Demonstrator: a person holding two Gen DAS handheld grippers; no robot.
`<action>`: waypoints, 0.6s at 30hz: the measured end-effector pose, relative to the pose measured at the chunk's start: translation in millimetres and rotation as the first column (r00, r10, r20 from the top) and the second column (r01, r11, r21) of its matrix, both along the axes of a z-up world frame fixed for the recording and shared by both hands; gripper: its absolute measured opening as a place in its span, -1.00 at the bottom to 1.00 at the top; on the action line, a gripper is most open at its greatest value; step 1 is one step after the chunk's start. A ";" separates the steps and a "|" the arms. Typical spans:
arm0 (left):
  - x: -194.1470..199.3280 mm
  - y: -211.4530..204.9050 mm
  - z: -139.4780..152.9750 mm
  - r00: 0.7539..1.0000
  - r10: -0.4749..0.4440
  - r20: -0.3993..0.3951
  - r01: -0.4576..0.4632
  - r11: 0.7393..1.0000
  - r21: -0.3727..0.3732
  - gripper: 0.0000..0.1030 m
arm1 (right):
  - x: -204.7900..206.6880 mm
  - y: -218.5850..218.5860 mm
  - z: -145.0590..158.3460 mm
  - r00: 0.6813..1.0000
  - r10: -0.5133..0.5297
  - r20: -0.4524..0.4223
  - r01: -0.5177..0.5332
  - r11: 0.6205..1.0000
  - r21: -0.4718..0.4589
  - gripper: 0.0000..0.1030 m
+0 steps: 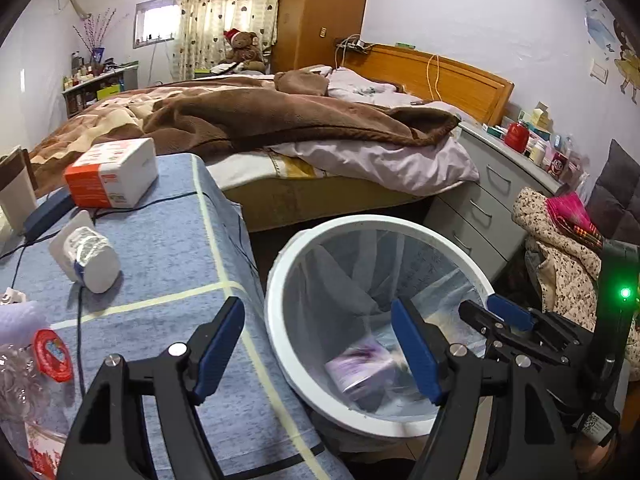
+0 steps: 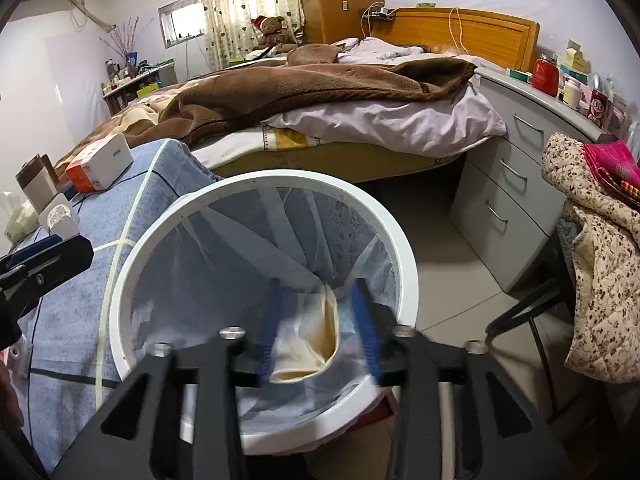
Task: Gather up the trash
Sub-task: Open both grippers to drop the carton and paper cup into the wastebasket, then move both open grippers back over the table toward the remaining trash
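From my feeds, the round white plastic-lined bin [image 2: 404,248] stands on the floor just right of the blue cloth-covered table [image 1: 168,240], with the wooden-framed bed [image 1: 256,120] behind both and the grey drawer unit [image 2: 516,184] right of the bin.

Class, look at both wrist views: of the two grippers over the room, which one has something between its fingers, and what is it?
The right gripper, above the white bin: a blurred cream-lined paper cup sits between its fingers. The left gripper is wide open with nothing between its fingers.
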State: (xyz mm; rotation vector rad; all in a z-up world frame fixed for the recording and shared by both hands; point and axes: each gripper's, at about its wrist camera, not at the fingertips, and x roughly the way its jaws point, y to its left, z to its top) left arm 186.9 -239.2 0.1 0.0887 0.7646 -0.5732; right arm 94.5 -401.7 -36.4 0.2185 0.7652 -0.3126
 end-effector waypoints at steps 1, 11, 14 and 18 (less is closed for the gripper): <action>-1.1 2.5 0.8 1.000 0.004 0.000 -0.004 1.000 -0.002 0.51 | 0.1 0.4 0.7 1.000 0.001 0.004 -0.001 1.000 0.000 0.11; -11.5 36.2 11.2 0.998 0.066 0.024 -0.065 0.998 -0.007 0.51 | -4.9 21.2 20.4 0.997 0.034 0.064 -0.033 0.999 -0.027 0.11; -16.8 51.4 15.3 0.995 0.092 0.043 -0.092 0.996 -0.008 0.51 | -6.0 30.0 24.5 0.996 0.043 0.080 -0.041 0.999 -0.028 0.11; -23.3 73.9 20.8 0.990 0.130 0.059 -0.129 0.991 -0.016 0.51 | -8.1 46.0 28.6 0.993 0.066 0.097 -0.064 0.998 -0.029 0.11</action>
